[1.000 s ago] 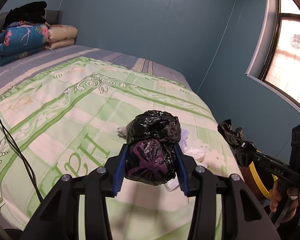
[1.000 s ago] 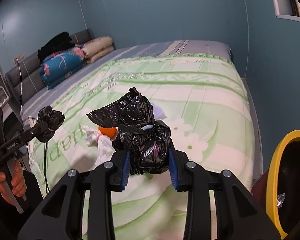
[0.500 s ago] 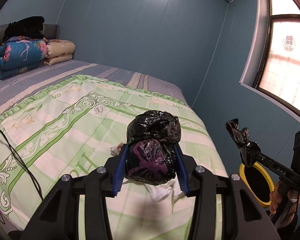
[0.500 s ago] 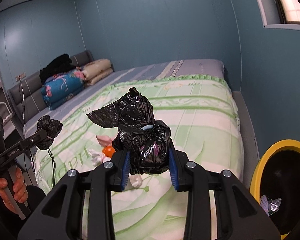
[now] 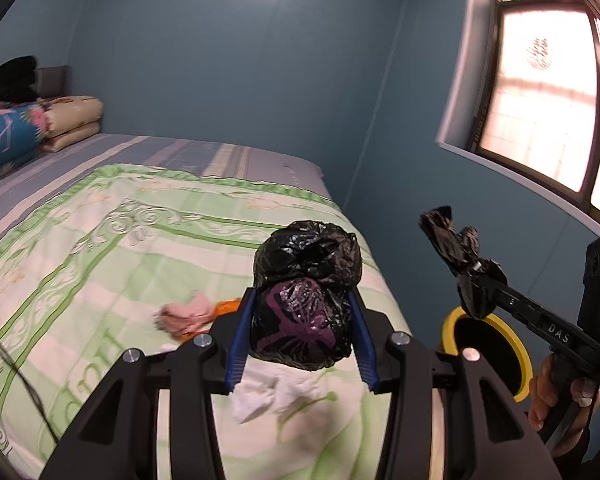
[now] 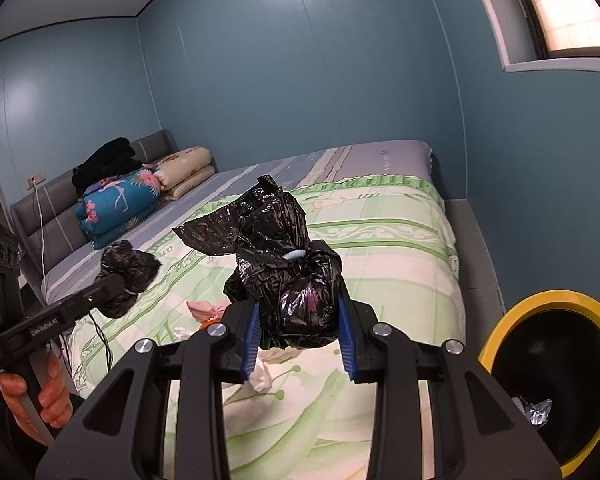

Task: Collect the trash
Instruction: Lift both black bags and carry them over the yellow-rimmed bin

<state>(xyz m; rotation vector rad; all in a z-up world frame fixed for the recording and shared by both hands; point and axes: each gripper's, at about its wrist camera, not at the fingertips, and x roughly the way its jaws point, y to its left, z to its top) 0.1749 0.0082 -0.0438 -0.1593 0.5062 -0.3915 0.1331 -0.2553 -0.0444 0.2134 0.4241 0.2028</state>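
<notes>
My left gripper (image 5: 302, 314) is shut on a tied black trash bag (image 5: 308, 256), held in the air over the bed's near corner. My right gripper (image 6: 298, 320) is shut on a second black bag (image 6: 276, 232) with a loose flap sticking up. Each gripper shows in the other's view, bag in its jaws: the right gripper (image 5: 470, 284) and the left gripper (image 6: 120, 280). A black bin with a yellow rim (image 6: 540, 300) stands on the floor to the right of the bed. On the green bedspread below lie a pink tissue (image 5: 188, 314), an orange scrap (image 5: 228, 305) and a white tissue (image 5: 268, 392).
The bed (image 6: 380, 248) fills the middle, with folded quilts (image 6: 116, 204) at its head. Crumpled foil (image 6: 534, 410) lies inside the bin. A blue wall and a window (image 5: 548, 92) are on the right. A black cable (image 5: 16, 368) runs over the bed's left edge. A hand (image 6: 48, 384) grips the left handle.
Both grippers have risen with their bags still clamped and swung toward the bed's right edge. The bed litter now sits lower in view and the yellow-rimmed bin shows more.
</notes>
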